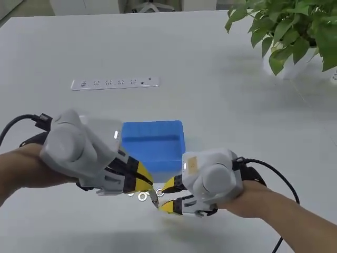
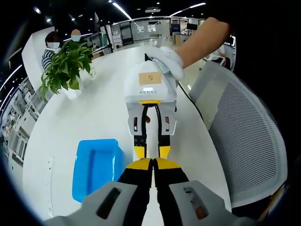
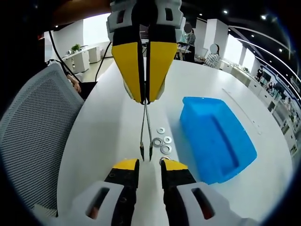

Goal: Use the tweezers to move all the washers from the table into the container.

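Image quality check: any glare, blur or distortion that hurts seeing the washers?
Head view: even, diffuse light, soft shadows on the table, no glare; washers tiny and half hidden. Left gripper view: heavy fisheye bowing, ceiling lights blown out. Right gripper view: tweezers and washers sharp, container edges bowed.

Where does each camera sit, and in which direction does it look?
Head view: on the person's head, looking down at the table; both arms, left claw and right claw show.
Left gripper view: on the left claw, facing the right claw; its own jaws show below.
Right gripper view: on the right claw, facing the left claw's tweezers and washers; own jaws below.
Shared: all three show the blue container.
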A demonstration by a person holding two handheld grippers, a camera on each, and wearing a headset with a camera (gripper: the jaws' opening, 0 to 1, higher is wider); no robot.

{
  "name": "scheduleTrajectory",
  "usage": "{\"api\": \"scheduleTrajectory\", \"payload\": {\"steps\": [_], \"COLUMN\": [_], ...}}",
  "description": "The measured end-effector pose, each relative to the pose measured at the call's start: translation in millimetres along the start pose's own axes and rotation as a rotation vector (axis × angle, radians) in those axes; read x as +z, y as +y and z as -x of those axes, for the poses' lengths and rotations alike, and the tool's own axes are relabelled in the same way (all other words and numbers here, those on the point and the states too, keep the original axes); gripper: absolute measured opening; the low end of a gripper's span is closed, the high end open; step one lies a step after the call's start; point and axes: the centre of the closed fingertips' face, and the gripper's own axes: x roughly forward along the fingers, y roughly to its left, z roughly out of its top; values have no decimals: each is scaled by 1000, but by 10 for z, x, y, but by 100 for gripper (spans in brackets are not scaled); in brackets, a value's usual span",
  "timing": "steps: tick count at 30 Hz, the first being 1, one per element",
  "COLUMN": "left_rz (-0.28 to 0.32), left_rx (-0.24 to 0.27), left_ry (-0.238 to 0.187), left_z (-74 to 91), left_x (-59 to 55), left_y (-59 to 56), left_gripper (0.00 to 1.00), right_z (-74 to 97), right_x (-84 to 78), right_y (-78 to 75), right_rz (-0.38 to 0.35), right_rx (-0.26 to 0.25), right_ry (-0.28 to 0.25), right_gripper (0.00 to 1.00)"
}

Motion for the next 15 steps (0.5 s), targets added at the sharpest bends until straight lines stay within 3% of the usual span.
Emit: {"api": "scheduleTrajectory", "payload": {"steps": [15], "left_rz": [-17], "left_rx": [12], "left_ry": [7], "left_z": [38], "left_x": [22], "left_y": [112], "left_gripper": [5], "right_z": [68], "right_x": [-60], "right_y": [-76], "right_rz": [-19], "right_rx": [-26], "right_ry": [2], "right_gripper": [23]}}
